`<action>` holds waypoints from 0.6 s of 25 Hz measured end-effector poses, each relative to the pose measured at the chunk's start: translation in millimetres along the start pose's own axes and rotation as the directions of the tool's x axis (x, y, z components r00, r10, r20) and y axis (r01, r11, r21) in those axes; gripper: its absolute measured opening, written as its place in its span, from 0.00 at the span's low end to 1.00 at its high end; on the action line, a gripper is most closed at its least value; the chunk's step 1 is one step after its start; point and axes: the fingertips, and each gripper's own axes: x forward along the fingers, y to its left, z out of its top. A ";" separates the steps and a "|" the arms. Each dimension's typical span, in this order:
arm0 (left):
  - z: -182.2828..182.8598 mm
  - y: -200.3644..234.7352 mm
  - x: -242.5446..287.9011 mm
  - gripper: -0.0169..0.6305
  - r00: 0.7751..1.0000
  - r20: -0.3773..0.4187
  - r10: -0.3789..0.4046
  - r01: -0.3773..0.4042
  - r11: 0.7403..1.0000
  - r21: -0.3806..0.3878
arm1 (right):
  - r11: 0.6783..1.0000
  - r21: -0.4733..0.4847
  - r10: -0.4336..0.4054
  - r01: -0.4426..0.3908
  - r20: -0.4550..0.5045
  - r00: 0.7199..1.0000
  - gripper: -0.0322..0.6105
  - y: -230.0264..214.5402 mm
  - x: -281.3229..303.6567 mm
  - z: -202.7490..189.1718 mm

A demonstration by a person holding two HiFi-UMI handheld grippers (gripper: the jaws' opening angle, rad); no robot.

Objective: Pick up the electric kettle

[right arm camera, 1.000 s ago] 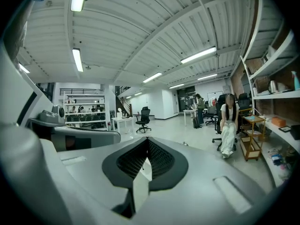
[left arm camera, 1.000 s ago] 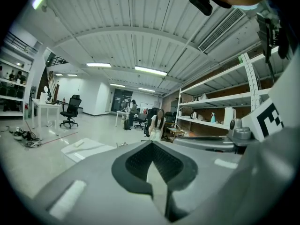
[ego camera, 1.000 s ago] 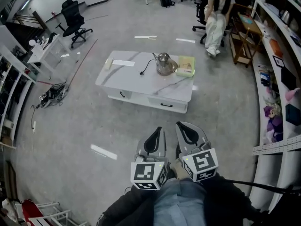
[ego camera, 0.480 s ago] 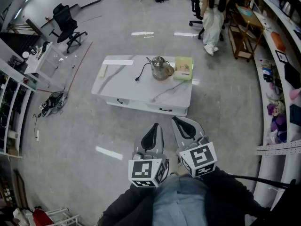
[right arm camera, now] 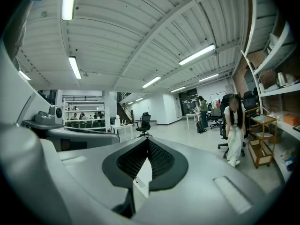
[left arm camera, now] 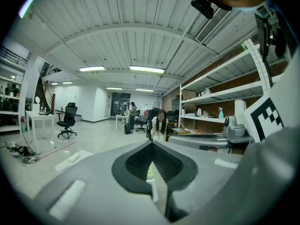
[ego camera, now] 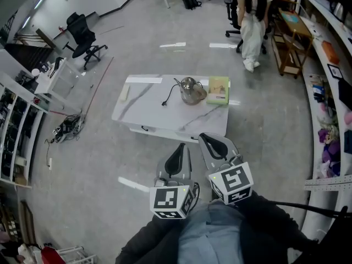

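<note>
The electric kettle (ego camera: 191, 90), glass-bodied with a metal lid, stands on the far right part of a low white marble table (ego camera: 148, 106). Its black cord (ego camera: 168, 94) trails left across the tabletop. Both grippers hover close to my body, short of the table's near edge and well apart from the kettle. My left gripper (ego camera: 179, 157) and my right gripper (ego camera: 212, 145) have their jaws together with nothing between them. In the left gripper view the left gripper (left arm camera: 151, 148) blocks the kettle, and in the right gripper view the right gripper (right arm camera: 148, 143) does the same.
A green book (ego camera: 218, 89) lies right of the kettle and a white strip (ego camera: 144, 80) at the table's far left. A seated person (ego camera: 251, 15) and a wooden side table (ego camera: 290, 34) are beyond. Shelving (ego camera: 330, 65) lines the right, and an office chair (ego camera: 83, 34) stands far left.
The table now sits lower in the head view and nearer the gripper tips. Both grippers stay shut in the same pose in front of my body.
</note>
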 end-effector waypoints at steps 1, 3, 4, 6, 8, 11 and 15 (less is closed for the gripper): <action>-0.5 3.3 1.4 0.03 1.000 0.001 0.009 -0.009 1.000 -0.004 | 1.000 0.000 0.007 -0.007 -0.004 1.000 0.09 -0.4 3.8 -1.1; -2.1 12.6 3.1 0.03 1.000 0.001 0.030 -0.030 0.999 -0.015 | 1.000 0.000 0.024 -0.024 -0.015 1.000 0.09 1.6 13.0 -4.0; -2.8 18.2 3.5 0.03 0.999 -0.001 0.041 -0.041 0.999 -0.022 | 0.999 0.000 0.034 -0.034 -0.021 0.999 0.09 3.9 18.0 -5.4; -4.0 30.0 4.1 0.03 0.998 -0.003 0.062 -0.062 0.997 -0.035 | 0.999 -0.002 0.054 -0.054 -0.032 0.998 0.09 9.3 28.4 -7.2; -4.2 40.4 6.4 0.03 0.997 -0.002 0.078 -0.078 0.996 -0.046 | 0.998 -0.007 0.070 -0.070 -0.040 0.997 0.09 12.9 38.9 -7.7; -4.1 55.2 13.8 0.03 0.996 -0.005 0.090 -0.090 0.994 -0.061 | 0.997 -0.014 0.078 -0.079 -0.052 0.996 0.09 14.6 56.1 -7.6; -7.8 81.1 30.6 0.03 0.997 -0.010 0.077 -0.077 0.994 -0.077 | 0.998 -0.016 0.062 -0.064 -0.068 0.996 0.09 13.9 86.0 -10.9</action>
